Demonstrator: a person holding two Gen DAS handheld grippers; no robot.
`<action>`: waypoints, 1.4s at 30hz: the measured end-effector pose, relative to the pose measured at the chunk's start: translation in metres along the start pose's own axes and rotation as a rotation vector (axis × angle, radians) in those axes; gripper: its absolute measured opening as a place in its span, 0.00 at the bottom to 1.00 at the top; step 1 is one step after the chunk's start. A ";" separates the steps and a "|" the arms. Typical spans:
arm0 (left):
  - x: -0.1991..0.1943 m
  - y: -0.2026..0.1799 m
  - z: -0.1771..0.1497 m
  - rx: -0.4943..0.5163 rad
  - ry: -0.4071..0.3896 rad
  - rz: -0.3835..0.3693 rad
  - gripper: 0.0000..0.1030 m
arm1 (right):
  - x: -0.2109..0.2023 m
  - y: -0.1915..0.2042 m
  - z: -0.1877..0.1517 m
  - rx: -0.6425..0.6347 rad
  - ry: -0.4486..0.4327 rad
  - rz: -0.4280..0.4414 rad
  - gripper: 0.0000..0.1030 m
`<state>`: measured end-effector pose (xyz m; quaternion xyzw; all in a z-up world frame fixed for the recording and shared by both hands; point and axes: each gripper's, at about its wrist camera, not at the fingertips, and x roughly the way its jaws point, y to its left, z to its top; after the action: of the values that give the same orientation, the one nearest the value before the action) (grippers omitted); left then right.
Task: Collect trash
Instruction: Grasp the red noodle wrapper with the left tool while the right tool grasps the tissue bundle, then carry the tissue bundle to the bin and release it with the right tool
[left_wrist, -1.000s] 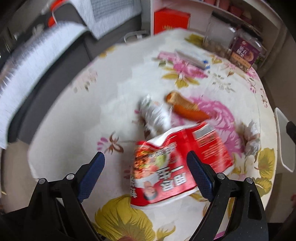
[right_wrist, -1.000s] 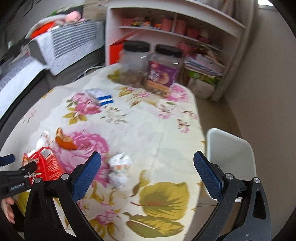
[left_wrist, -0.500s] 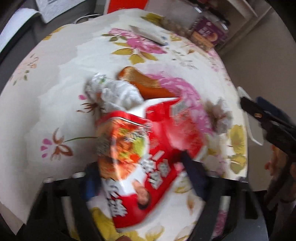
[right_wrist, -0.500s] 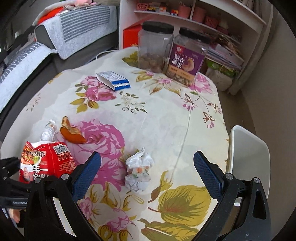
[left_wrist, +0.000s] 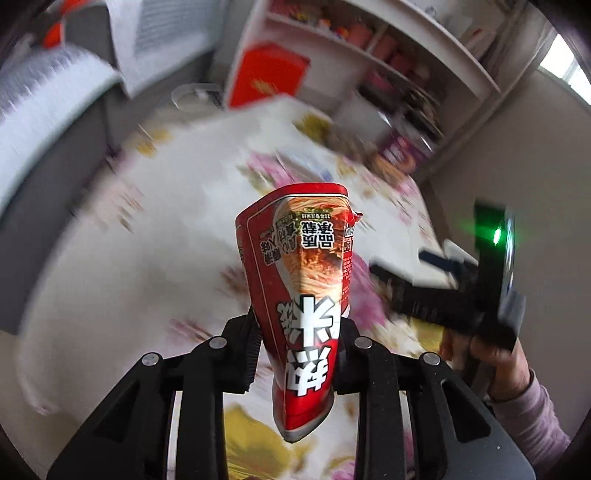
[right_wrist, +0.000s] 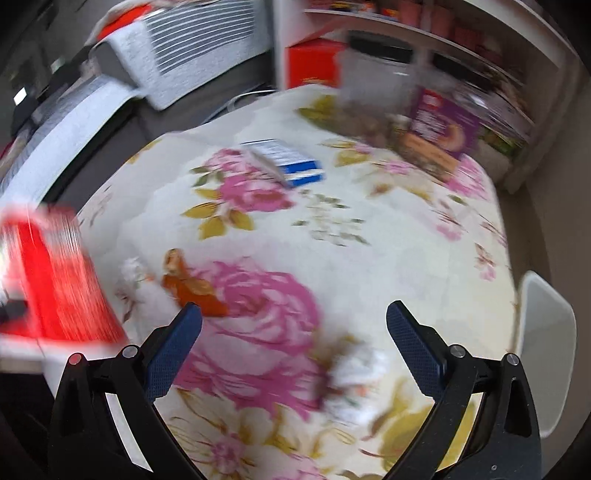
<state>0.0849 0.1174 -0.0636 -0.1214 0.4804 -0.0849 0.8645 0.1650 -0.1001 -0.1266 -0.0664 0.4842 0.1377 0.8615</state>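
A: Where's the red noodle packet (left_wrist: 301, 295) now?

B: Clear of the counter (left_wrist: 155, 236), standing up lengthwise between the jaws of the left gripper (left_wrist: 295, 354). They are closing on its lower part, squeezing it narrow, and its long axis runs straight away from the camera.

A: And the other hand?

B: The right gripper (right_wrist: 293, 347) has its jaws wide with nothing in them. The crumpled white wad (right_wrist: 356, 376) lies just ahead, between the two fingers and a little toward the right one, on the counter. It has no clear long axis, so any approach angle should do. The right hand is plainly the nearer one for it.

A: What else is left?

B: An orange wrapper (right_wrist: 192, 288) and a second white wad (right_wrist: 138, 273), both off to the left of the right jaws.

A: What differs from a second ago?

B: Then the packet lay flat on the cloth between wide left jaws; now it is pinched and lifted. The right gripper has come closer over the wad
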 end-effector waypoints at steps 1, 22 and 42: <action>-0.004 0.001 0.005 0.009 -0.012 0.024 0.28 | 0.004 0.011 0.000 -0.044 -0.001 0.009 0.93; 0.002 0.059 0.036 -0.099 -0.045 0.139 0.29 | 0.055 0.113 -0.002 -0.367 0.057 0.175 0.42; -0.012 0.031 0.040 -0.088 -0.192 0.212 0.29 | -0.032 0.057 0.038 -0.080 -0.191 0.157 0.31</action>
<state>0.1139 0.1554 -0.0423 -0.1155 0.4087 0.0402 0.9044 0.1631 -0.0416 -0.0785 -0.0491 0.3976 0.2297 0.8870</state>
